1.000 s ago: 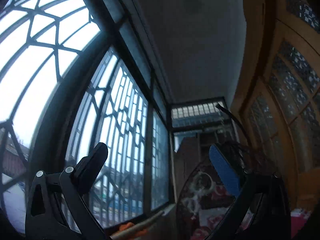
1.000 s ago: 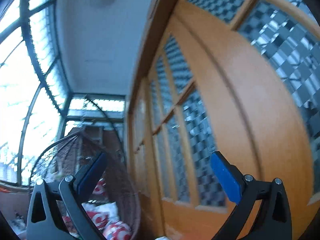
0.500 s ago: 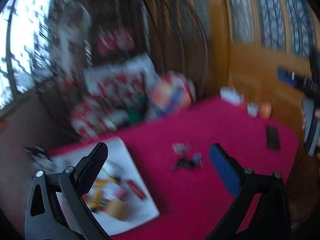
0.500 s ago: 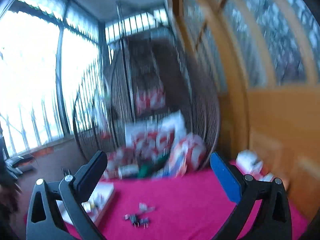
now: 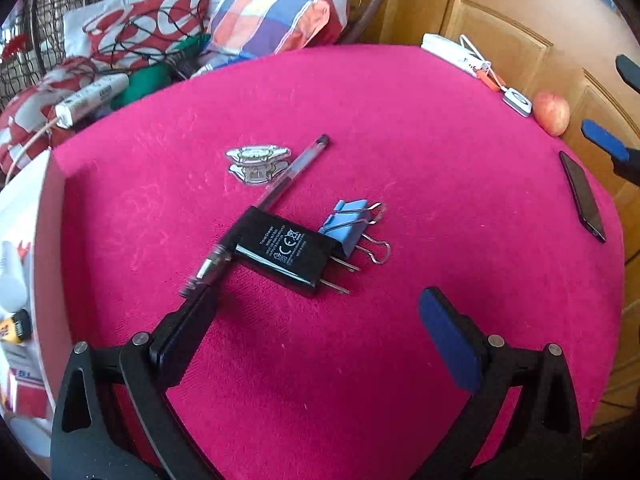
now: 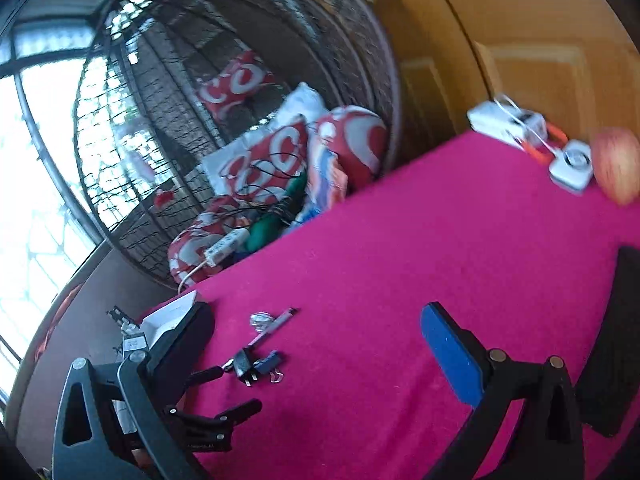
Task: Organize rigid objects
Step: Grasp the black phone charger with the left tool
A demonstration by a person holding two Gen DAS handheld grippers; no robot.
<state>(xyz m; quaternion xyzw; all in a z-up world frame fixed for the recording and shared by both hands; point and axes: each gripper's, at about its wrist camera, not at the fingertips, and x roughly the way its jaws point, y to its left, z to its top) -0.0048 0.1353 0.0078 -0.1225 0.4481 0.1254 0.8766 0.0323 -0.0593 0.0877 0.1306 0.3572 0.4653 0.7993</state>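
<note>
With both claws spread wide and empty, I hover my left claw (image 5: 320,320) over the black charger (image 5: 286,254) on the desk (image 5: 440,160), its grasp next, right claw (image 6: 316,340) well apart.

On the flat black plastic plug-in charger (image 5: 286,254) you can read a white "CE" mark. Its smaller white lines stay too fine for you to read.

Sitting on the pink cloth (image 5: 400,360): one black plug adapter (image 5: 286,254), one blue binder clip (image 5: 348,226), one pen (image 5: 264,204), two shiny stickers (image 5: 256,162), one dark phone (image 5: 582,196), one apple (image 5: 552,113), one white tray (image 6: 168,320) lying at the edge.
</note>
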